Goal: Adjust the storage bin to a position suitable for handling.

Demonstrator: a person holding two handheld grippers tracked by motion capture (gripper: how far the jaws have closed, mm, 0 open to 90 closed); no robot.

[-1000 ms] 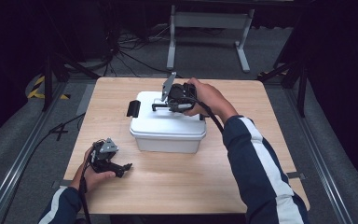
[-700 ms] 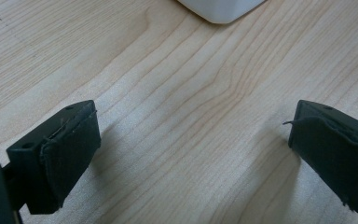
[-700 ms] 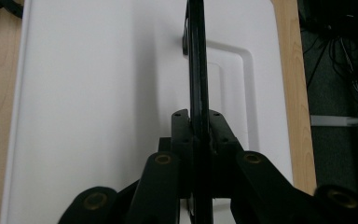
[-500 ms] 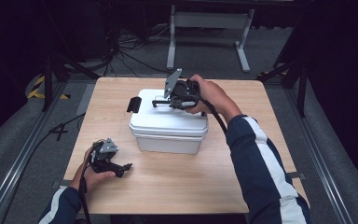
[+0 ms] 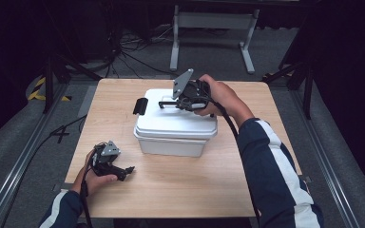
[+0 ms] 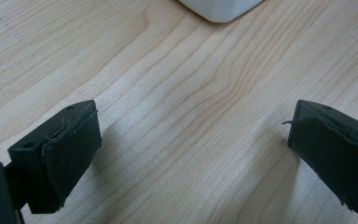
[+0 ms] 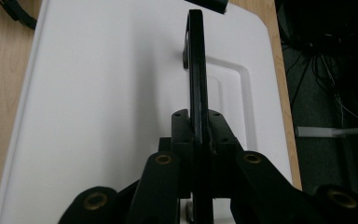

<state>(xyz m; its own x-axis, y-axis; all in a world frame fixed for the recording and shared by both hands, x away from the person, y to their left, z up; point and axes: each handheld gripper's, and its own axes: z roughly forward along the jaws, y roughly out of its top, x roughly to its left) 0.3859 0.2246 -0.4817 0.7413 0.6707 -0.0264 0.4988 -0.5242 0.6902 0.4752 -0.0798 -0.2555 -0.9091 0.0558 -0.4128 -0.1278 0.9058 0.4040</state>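
A white lidded box (image 5: 175, 128) stands in the middle of the wooden table (image 5: 247, 156). Its black carry handle (image 5: 167, 103) is raised off the lid. My right gripper (image 5: 183, 102) is shut on that handle from the right. In the right gripper view the handle (image 7: 196, 70) stands on edge above the white lid (image 7: 112, 93), pinched between the two jaws of my right gripper (image 7: 198, 128). My left gripper (image 5: 126, 172) rests on the table at the front left, open. Bare wood lies between the jaws of the left gripper (image 6: 191, 154), and a corner of the box (image 6: 219, 9) is ahead.
A black latch (image 5: 140, 106) sticks out at the box's left end. The table's front half has bare wood around the left hand. Cables and a metal stand (image 5: 209, 28) lie on the dark floor behind the table.
My right gripper has risen a little and moved slightly back with the handle in it. The box and the left hand have stayed in place.
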